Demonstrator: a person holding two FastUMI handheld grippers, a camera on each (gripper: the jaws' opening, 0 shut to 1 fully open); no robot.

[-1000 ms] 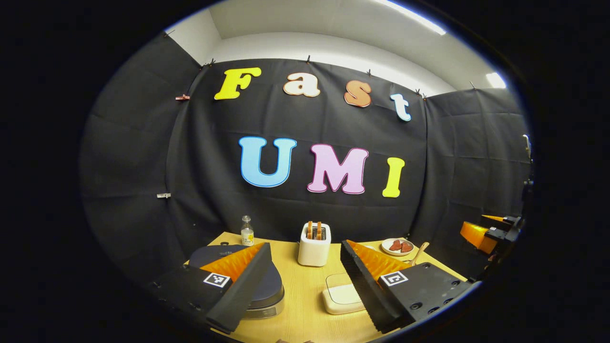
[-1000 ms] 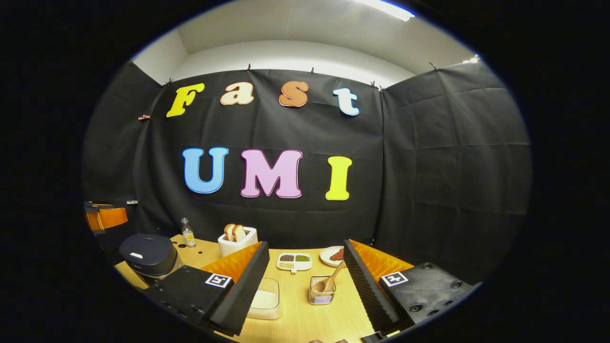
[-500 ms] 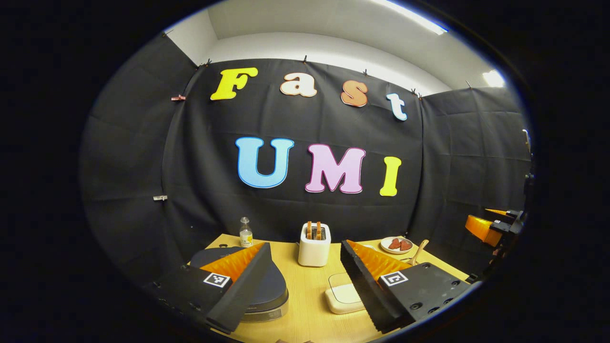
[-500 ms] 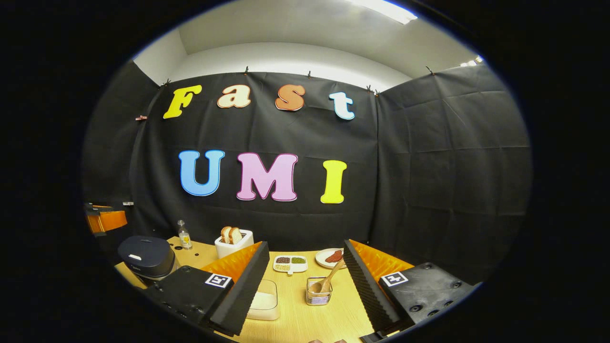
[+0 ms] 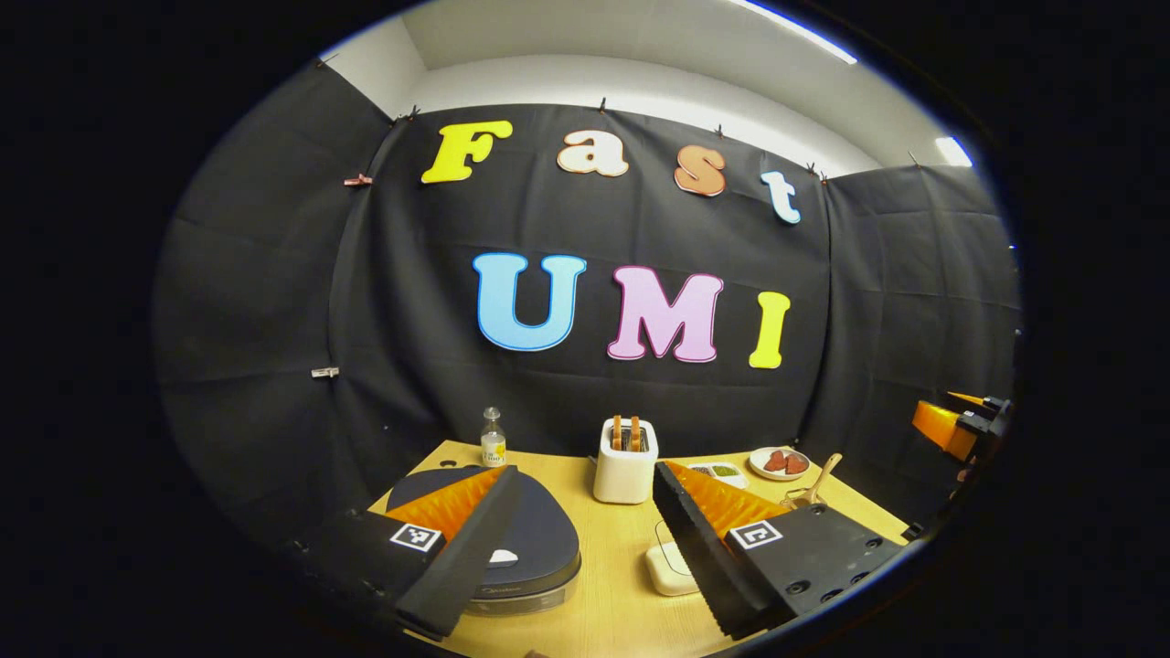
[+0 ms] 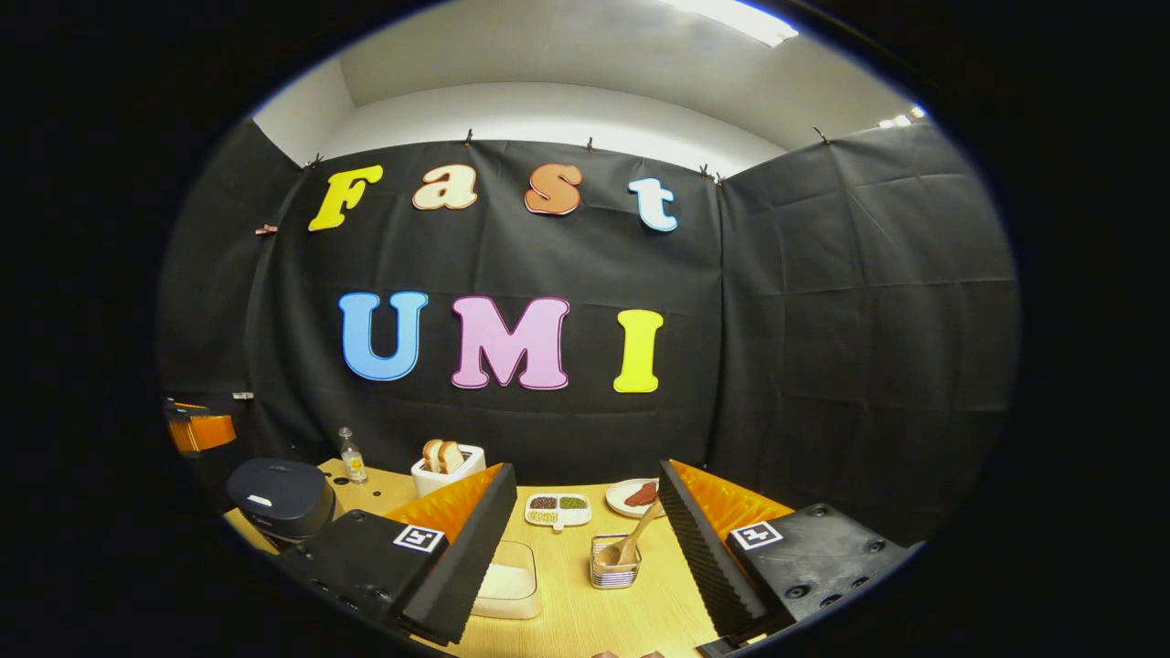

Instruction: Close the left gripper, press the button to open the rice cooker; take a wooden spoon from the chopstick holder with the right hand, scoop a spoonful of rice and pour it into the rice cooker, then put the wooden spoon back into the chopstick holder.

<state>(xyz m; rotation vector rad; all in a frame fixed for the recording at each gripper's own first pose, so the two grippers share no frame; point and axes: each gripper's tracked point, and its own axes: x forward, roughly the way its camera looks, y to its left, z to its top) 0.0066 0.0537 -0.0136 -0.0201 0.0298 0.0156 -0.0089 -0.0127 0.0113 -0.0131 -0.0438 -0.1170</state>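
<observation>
The dark, closed rice cooker [image 5: 539, 539] sits at the table's left, partly behind the left finger of my left gripper [image 5: 585, 475], which hangs open just above and in front of it. A small white button [image 5: 503, 555] shows on the lid's front. In the right gripper view the rice cooker [image 6: 279, 498] stands far left. My right gripper [image 6: 586, 471] is open above the table, and between its fingers I see the wire chopstick holder [image 6: 614, 562] with the wooden spoon [image 6: 635, 539] leaning in it. A clear container of rice [image 6: 507, 585] lies by its left finger.
A white toaster [image 5: 626, 461] with toast, a small bottle [image 5: 494, 439], a divided dish of grains [image 6: 558, 507] and a plate of meat [image 6: 635, 495] line the back of the wooden table [image 6: 585, 621]. The other gripper [image 5: 955, 425] hangs at the far right.
In the left gripper view the scene has slid right, so more of the rice cooker's lid and its white button show. The right gripper view has barely shifted. Both grippers stay open.
</observation>
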